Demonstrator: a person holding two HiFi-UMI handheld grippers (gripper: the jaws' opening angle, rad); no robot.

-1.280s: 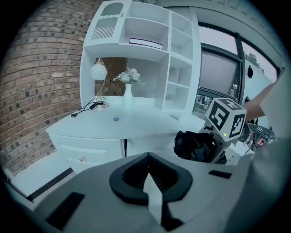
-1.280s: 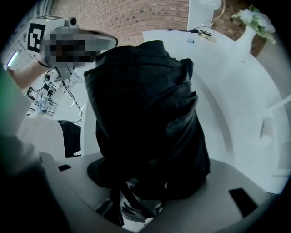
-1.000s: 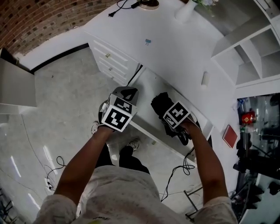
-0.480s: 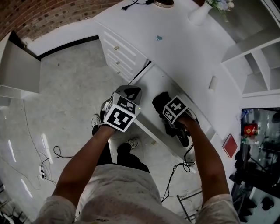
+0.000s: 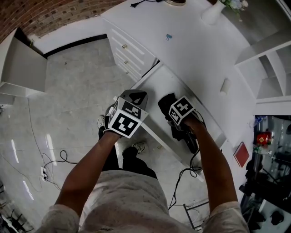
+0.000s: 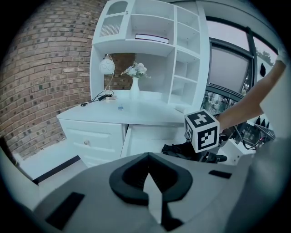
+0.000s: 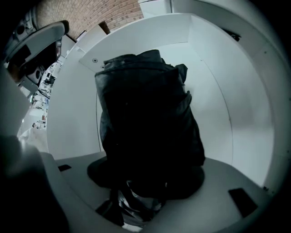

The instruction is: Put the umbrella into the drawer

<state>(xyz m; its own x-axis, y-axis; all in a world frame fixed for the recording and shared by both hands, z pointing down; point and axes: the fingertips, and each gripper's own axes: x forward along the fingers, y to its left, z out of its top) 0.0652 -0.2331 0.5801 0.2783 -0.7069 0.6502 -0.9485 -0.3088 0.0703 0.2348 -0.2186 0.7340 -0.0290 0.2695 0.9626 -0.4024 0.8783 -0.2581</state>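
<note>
The white drawer (image 5: 157, 84) under the desk stands pulled out. A black folded umbrella (image 5: 166, 103) lies inside it, its fabric bunched against the drawer floor (image 7: 213, 91). My right gripper (image 5: 178, 113) is shut on the umbrella (image 7: 145, 118) near its lower end, and the dark handle (image 5: 190, 140) sticks out behind the gripper. My left gripper (image 5: 135, 97) hovers at the drawer's front left corner, shut with nothing in it (image 6: 148, 179). In the left gripper view the umbrella (image 6: 179, 150) shows beside the right gripper's marker cube (image 6: 202, 132).
The white desk top (image 5: 191, 50) carries a vase of flowers (image 5: 213, 11) and a small blue clip (image 5: 168, 37). Closed drawers (image 5: 125, 48) lie left of the open one. Cables (image 5: 50, 166) trail over the floor. My shoes (image 5: 138, 148) stand below the drawer front.
The head camera has drifted a little, sliding the desk in view. Both grippers stay in about the same places, the right one still shut on the umbrella in the drawer.
</note>
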